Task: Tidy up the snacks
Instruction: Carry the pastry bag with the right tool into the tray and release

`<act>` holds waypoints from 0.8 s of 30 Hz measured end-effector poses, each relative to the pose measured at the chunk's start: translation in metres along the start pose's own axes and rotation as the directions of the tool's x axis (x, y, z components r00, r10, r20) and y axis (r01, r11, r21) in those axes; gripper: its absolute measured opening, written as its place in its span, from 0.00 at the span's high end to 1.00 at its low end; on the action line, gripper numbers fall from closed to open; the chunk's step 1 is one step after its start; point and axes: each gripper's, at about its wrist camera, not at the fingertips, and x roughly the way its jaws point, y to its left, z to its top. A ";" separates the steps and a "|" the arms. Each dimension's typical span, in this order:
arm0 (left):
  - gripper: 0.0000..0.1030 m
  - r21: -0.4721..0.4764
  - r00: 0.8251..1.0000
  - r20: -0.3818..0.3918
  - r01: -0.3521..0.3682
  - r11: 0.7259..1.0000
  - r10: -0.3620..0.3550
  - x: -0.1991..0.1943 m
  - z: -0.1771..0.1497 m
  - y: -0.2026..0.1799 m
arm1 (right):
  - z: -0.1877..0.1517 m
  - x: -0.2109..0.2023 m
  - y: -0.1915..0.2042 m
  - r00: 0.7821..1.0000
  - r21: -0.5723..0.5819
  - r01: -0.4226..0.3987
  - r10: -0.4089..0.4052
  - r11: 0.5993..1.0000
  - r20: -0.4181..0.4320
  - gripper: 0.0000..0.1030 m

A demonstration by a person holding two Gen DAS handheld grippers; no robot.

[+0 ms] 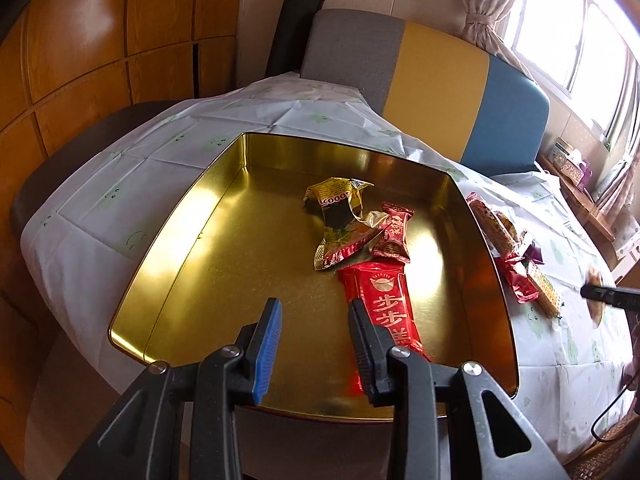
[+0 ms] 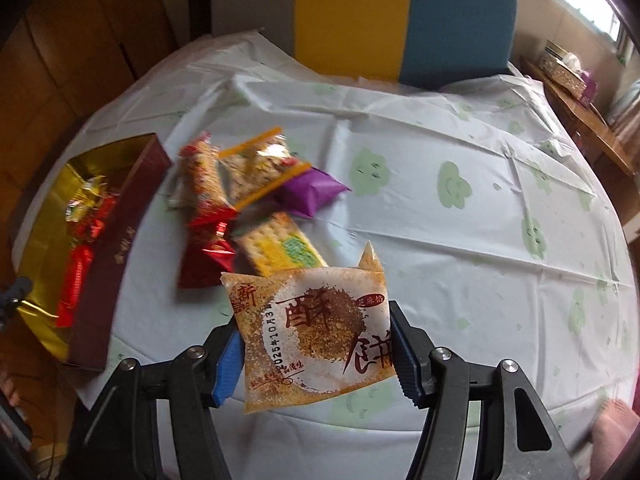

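The right gripper (image 2: 316, 344) was clamped on a flat pastry packet (image 2: 312, 332), pinching it by both side edges and holding it up over the tablecloth (image 2: 460, 240), just right of the gold tin (image 1: 168, 260). That packet looked light and crinkly, probably with a crumbly cake inside, so the side edges or the seam seemed the safest place to grip, and not too hard. The left gripper (image 1: 314, 332) hung over the tin's near edge with its jaws apart and nothing between them.

The left wrist view showed the tin's inside clearly: a long red bar (image 1: 384, 300), a small red candy (image 1: 394, 236) and a crumpled gold wrapper (image 1: 340, 208). The right wrist view showed the loose pile just right of the tin instead: a cracker pack (image 2: 280, 248), a purple pouch (image 2: 312, 190), and some blurry others, hard to name.
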 end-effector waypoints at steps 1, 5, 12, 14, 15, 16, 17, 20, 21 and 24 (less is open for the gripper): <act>0.67 0.000 1.000 0.002 0.000 1.000 0.000 -0.001 0.000 0.000 | 0.004 -0.003 0.013 0.999 -0.015 -0.038 0.038 0.999 0.017 0.38; 0.67 -0.005 1.000 0.016 -0.001 1.000 0.001 -0.005 0.001 0.002 | 0.019 -0.014 0.070 0.979 -0.078 -0.184 0.190 0.980 0.071 0.38; 0.67 -0.025 1.000 0.026 -0.004 1.000 0.004 -0.008 0.003 0.009 | 0.042 -0.005 0.157 0.927 -0.168 -0.346 0.364 0.923 0.091 0.36; 0.67 -0.030 1.000 0.024 -0.003 1.000 0.004 -0.007 0.003 0.011 | 0.045 0.010 0.172 0.922 -0.165 -0.368 0.382 0.915 0.068 0.32; 0.67 -0.030 1.000 0.022 -0.003 1.000 0.004 -0.007 0.002 0.012 | 0.046 0.019 0.178 0.917 -0.164 -0.387 0.398 0.908 0.039 0.26; 0.67 -0.028 1.000 0.017 -0.003 1.000 0.003 -0.006 0.002 0.012 | 0.046 0.026 0.182 0.920 -0.162 -0.382 0.392 0.910 0.027 0.23; 0.67 -0.028 1.000 0.012 -0.005 1.000 0.005 -0.005 0.001 0.013 | 0.046 0.032 0.186 0.927 -0.162 -0.365 0.374 0.917 0.029 0.23; 0.67 -0.038 1.000 0.003 -0.001 0.999 0.001 -0.002 -0.001 0.016 | 0.041 0.045 0.185 0.929 -0.134 -0.365 0.371 0.921 0.015 0.23; 0.67 -0.037 1.000 0.002 -0.001 0.999 0.001 -0.002 -0.001 0.016 | 0.039 0.047 0.183 0.930 -0.129 -0.364 0.368 0.922 0.013 0.23; 0.67 -0.040 1.000 -0.003 0.001 0.999 -0.001 0.001 -0.002 0.017 | 0.034 0.045 0.170 0.936 -0.124 -0.348 0.353 0.929 0.017 0.23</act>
